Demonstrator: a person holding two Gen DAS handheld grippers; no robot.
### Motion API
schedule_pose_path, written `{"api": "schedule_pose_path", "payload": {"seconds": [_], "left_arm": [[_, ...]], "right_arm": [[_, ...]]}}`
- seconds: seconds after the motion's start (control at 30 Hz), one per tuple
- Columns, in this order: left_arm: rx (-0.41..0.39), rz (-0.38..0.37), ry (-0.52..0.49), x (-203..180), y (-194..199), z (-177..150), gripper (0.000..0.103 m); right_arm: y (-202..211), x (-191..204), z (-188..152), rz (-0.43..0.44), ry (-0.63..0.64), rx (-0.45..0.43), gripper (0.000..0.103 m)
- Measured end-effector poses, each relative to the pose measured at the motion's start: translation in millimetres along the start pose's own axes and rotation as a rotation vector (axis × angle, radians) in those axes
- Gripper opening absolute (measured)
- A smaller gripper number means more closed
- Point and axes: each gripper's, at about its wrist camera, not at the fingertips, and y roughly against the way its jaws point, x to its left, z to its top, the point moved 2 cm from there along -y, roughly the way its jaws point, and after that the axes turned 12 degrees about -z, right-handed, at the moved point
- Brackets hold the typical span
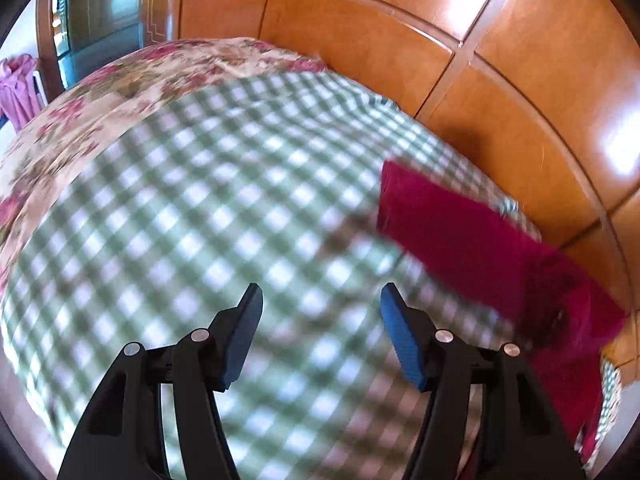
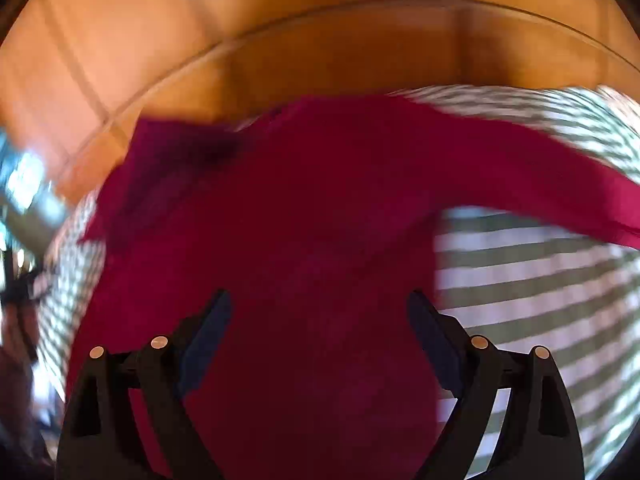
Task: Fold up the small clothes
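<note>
Green-checked bedcover [image 1: 208,216], wood panelling [image 1: 500,92] behind; crimson garment [image 2: 304,216] spread; both tongs agape, empty.

We see a small crimson knit garment [image 1: 472,236] [image 2: 304,216] lying spread on the checked cloth, one long sleeve stretched out sideways.

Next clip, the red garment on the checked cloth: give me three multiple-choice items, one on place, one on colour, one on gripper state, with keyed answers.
1. Where does the red garment lie?
A. on the green-checked cloth
B. on the floral cover
C. on a chair

2. What colour are the left gripper's pads?
A. yellow
B. blue
C. white

3. How do the right gripper's jaws stand?
A. shut on the garment
B. shut and empty
C. open

Answers:
A, the green-checked cloth shows around the garment in both views.
B, blue faces line the left gripper inside.
C, the right gripper shows garment between spread fingers.
</note>
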Motion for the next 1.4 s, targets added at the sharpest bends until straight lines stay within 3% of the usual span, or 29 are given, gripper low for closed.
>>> {"api": "schedule_pose_path", "payload": {"seconds": [0.07,0.17,0.27,0.4,0.43,0.5,0.6,0.77,0.87,1.03,1.07,1.1,1.13,1.23,1.33,1.4], "left_arm": [[0.012,-0.012,-0.016,-8.0,-13.9,11.1,0.062],[0.032,-0.015,-0.046,-18.7,-40.7,28.0,0.063],[0.053,-0.022,-0.052,-25.5,-63.0,36.7,0.059],[0.082,-0.032,-0.08,-36.2,-85.9,43.4,0.012],[0.062,-0.023,-0.083,-36.4,-83.2,46.3,0.006],[0.003,-0.041,-0.065,-32.7,-68.8,53.7,0.005],[-0.11,-0.006,-0.026,-16.4,-38.7,66.7,0.004],[-0.276,0.14,0.02,23.2,12.9,89.3,0.004],[-0.316,0.226,0.023,38.4,26.8,94.6,0.004],[-0.283,0.319,0.039,57.9,24.5,93.0,0.007],[-0.254,0.302,0.059,61.8,22.8,88.4,0.014],[-0.238,0.288,0.075,63.4,23.7,83.7,0.033],[-0.24,0.256,0.087,63.4,27.7,75.8,0.039],[-0.197,0.164,0.029,48.1,36.3,44.0,0.039],[-0.091,-0.037,-0.033,24.8,39.3,-3.2,0.041],[-0.001,-0.223,-0.102,0.1,45.4,-46.7,0.043]], "right_arm": [[-10.6,28.1,-4.4,0.014,0.035,0.019,0.088],[-21.6,56.7,-8.6,-0.04,0.104,0.005,0.088],[-32.0,65.0,-14.2,-0.068,0.132,0.005,0.097],[-36.7,66.9,-23.9,-0.081,0.133,-0.024,0.1],[-37.0,68.7,-25.4,-0.091,0.135,-0.027,0.1],[-38.1,71.8,-26.9,-0.092,0.137,-0.035,0.1],[-38.1,68.0,-24.6,-0.091,0.141,-0.038,0.1],[-37.2,67.5,-25.4,-0.096,0.145,-0.046,0.1],[-41.0,67.9,-22.8,-0.106,0.15,-0.047,0.1],[-42.2,70.3,-24.1,-0.114,0.154,-0.052,0.1],[-42.1,70.2,-24.4,-0.114,0.154,-0.053,0.1],[-42.4,70.6,-24.3,-0.113,0.154,-0.053,0.1],[-42.3,70.6,-24.2,-0.114,0.154,-0.054,0.1],[-42.2,70.3,-24.3,-0.114,0.154,-0.056,0.1],[-42.3,70.1,-24.7,-0.113,0.154,-0.056,0.1],[-41.5,70.3,-25.4,-0.11,0.151,-0.056,0.1]]}}
